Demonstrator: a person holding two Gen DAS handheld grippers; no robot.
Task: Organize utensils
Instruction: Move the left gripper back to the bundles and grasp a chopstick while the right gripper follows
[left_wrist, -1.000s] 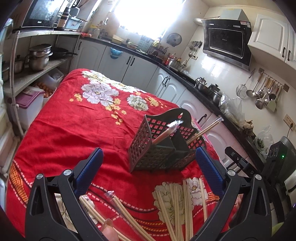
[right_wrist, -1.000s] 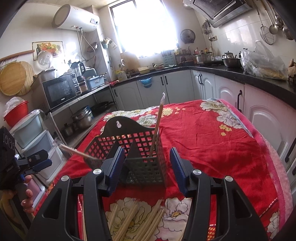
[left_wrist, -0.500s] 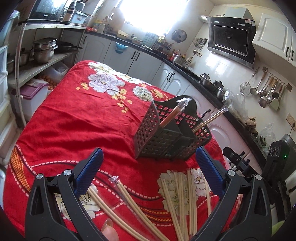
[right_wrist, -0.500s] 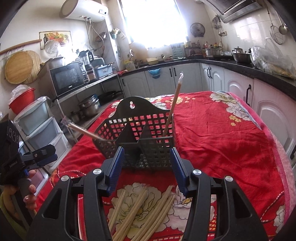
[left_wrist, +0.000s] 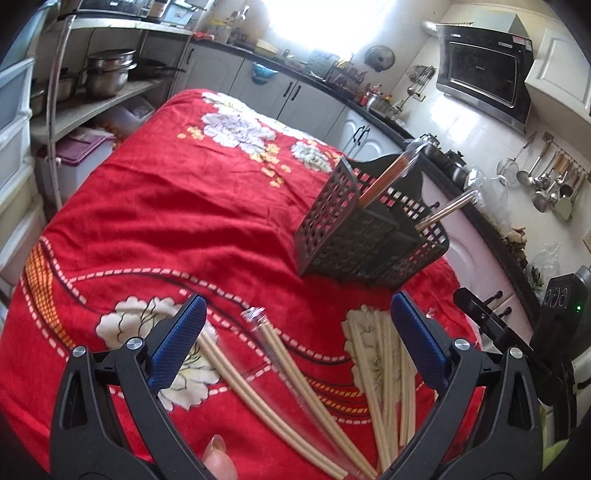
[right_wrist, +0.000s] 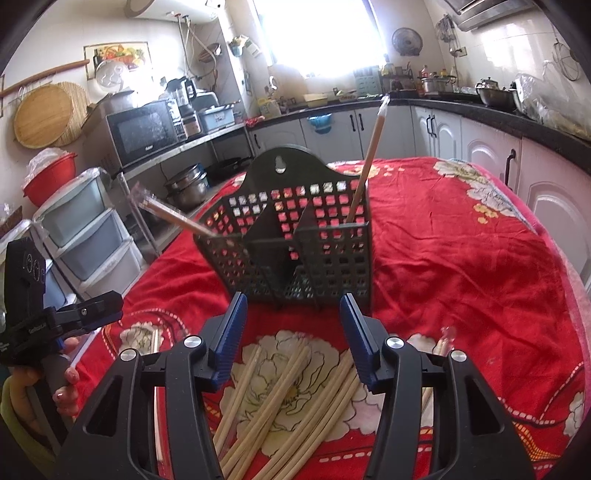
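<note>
A bright window (right_wrist: 317, 37) floods the kitchen with daylight above the dark countertop (right_wrist: 461, 101) and white cabinets (right_wrist: 436, 129). Left of the window stand a microwave (right_wrist: 142, 133) on a shelf and stacked plastic drawers (right_wrist: 85, 236). Right of it hangs a range hood (left_wrist: 484, 70).

Home kitchen, white cabinets (right_wrist: 436, 129) under a dark counter, microwave (right_wrist: 142, 131), range hood (left_wrist: 484, 77), pots (left_wrist: 109, 72) on a shelf, hanging ladles (left_wrist: 546, 181)

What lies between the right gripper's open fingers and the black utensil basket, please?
In the right wrist view, loose chopsticks lie under the right gripper; from their tips to the black utensil basket only red floral cloth shows.
</note>
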